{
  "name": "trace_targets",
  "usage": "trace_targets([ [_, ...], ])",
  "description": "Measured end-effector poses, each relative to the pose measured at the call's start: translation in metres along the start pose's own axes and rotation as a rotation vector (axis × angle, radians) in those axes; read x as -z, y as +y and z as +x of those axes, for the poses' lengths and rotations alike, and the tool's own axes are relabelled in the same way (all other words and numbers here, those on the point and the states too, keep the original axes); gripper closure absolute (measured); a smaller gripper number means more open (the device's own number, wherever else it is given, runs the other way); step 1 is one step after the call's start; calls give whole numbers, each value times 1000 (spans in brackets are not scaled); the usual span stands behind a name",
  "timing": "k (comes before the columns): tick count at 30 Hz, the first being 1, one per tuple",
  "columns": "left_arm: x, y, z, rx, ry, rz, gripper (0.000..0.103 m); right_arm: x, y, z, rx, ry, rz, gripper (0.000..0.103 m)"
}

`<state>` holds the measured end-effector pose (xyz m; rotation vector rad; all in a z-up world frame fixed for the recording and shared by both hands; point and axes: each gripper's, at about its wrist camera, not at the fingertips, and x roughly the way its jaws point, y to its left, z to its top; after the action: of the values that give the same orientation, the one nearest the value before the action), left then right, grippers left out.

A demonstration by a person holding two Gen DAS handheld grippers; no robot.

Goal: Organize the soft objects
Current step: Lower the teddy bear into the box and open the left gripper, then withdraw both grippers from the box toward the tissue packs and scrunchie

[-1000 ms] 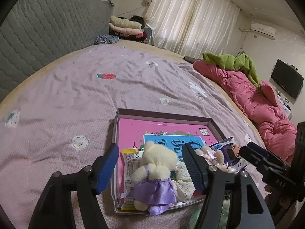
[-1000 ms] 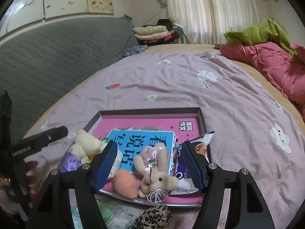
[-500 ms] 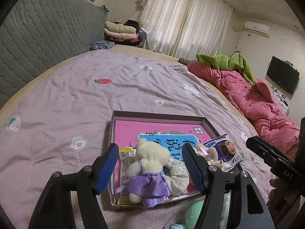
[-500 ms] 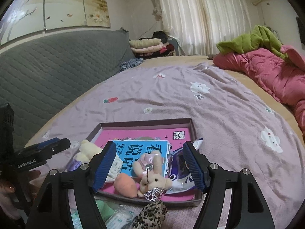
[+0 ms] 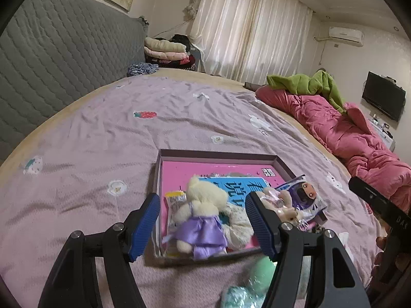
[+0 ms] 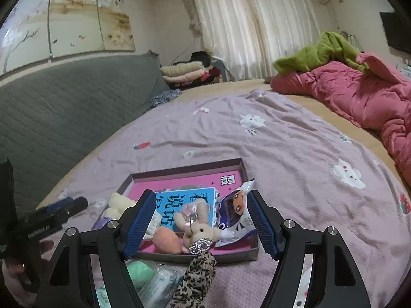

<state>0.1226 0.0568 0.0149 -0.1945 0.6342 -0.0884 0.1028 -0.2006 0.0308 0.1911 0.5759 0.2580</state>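
Looking along my left gripper (image 5: 201, 227), I kept its fingers spread wide with nothing pinched; the cream bear in a purple dress (image 5: 199, 220) lay between them, inside the box (image 5: 218, 153) on the lilac bedsheet (image 5: 102, 138). A white scrunchie (image 5: 235, 224) sat just right of the bear, and a green pouch (image 5: 259, 273) lay in front of the box.

From my right gripper (image 6: 201, 220), the fingers likewise stood apart and empty. In the box (image 6: 185, 172) lay a small rabbit (image 6: 199, 228), a peach puff (image 6: 167, 240) just left of it, and a cartoon packet (image 6: 236, 211) to its right. A leopard scrunchie (image 6: 197, 277) lay in front of the box.
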Motion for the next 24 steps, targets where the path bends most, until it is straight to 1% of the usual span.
trace_targets([
  [6,8,-8,-13,14,-10,17,35,2,-2,-14,14,-16,1,28],
  [11,12,-15,-20,39,-13,33,35,7,-2,-20,14,-3,-5,28],
  [13,14,-18,-22,35,-7,53,35,9,-1,-21,13,2,-10,28],
  [18,24,-22,-24,50,38,43,35,19,1,-25,13,23,-15,28],
  [21,27,-24,-28,48,37,50,35,23,5,-26,9,34,-34,28],
  [24,29,-25,-32,44,35,49,35,25,11,-31,10,25,-69,28],
])
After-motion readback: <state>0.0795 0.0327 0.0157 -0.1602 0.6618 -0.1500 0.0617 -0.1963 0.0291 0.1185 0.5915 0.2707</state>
